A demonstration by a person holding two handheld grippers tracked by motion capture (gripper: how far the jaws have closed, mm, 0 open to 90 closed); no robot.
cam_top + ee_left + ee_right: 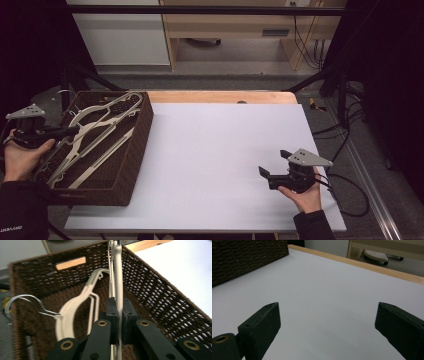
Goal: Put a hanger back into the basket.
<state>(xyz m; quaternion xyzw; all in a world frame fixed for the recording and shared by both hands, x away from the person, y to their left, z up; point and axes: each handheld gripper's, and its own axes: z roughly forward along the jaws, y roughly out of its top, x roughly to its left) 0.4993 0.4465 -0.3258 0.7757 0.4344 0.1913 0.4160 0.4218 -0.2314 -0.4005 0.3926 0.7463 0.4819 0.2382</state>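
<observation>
Cream plastic hanger (119, 277) sat clamped between the closed pads of my left gripper (119, 315) inside the brown wicker basket (135, 150) at the table's left, while my right gripper (274, 164) rested wide open, empty, above the white tabletop (215, 150).

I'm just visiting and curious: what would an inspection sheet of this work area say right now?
Surface: white board on a wooden table, bare in the middle.
Job's things: cream hangers lying in a brown wicker basket at the left; one hanger is clamped.
Clutter: nothing seen.
Grippers: left gripper shut on a hanger inside the basket; right gripper open above the board, holding nothing.
Cables: black cables trail off the right edge.
Surroundings: cabinets behind, dark room.
</observation>
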